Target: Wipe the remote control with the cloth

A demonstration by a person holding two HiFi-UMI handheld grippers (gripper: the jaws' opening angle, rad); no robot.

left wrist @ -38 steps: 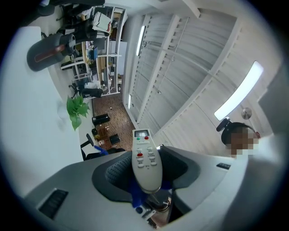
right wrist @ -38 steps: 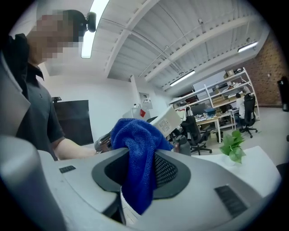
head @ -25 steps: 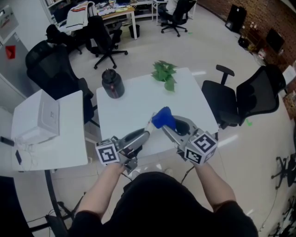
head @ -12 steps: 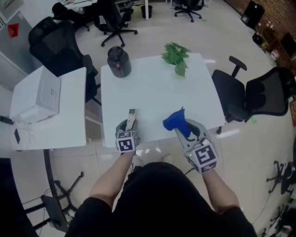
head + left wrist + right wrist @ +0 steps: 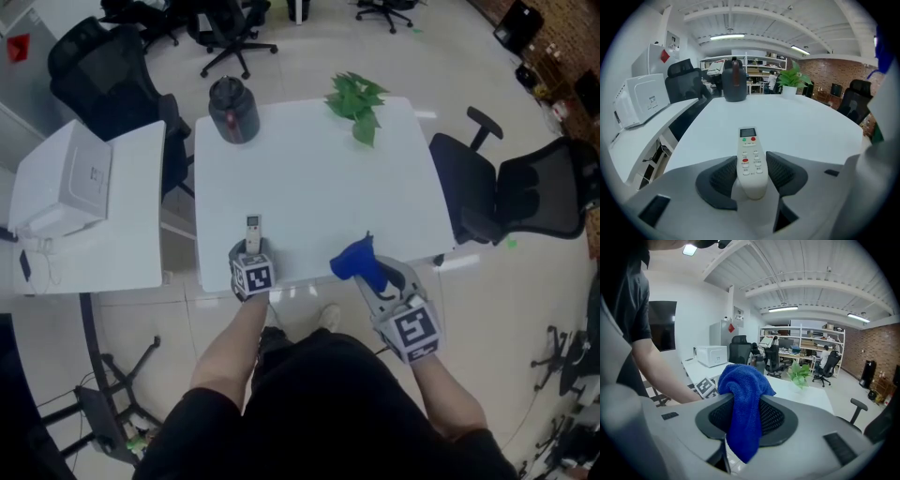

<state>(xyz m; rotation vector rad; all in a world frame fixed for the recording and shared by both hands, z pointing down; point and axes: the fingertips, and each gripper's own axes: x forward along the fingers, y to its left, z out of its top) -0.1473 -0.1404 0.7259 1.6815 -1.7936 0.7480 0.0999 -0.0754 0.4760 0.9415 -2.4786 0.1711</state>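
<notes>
Left gripper (image 5: 250, 249) pinching the remote control (image 5: 252, 225) at the table's (image 5: 309, 178) near edge, right gripper (image 5: 367, 271) clamped on the cloth (image 5: 352, 256) nearby but apart, so the wiping itself looks not yet begun.

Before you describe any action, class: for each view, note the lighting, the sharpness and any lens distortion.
Head view: evenly lit, sharp, white table very bright. Left gripper view: fisheye bows the ceiling beams, corners go black, remote control crisp. Right gripper view: same fisheye, blue cloth crisp, a ceiling lamp flares top left.
</notes>
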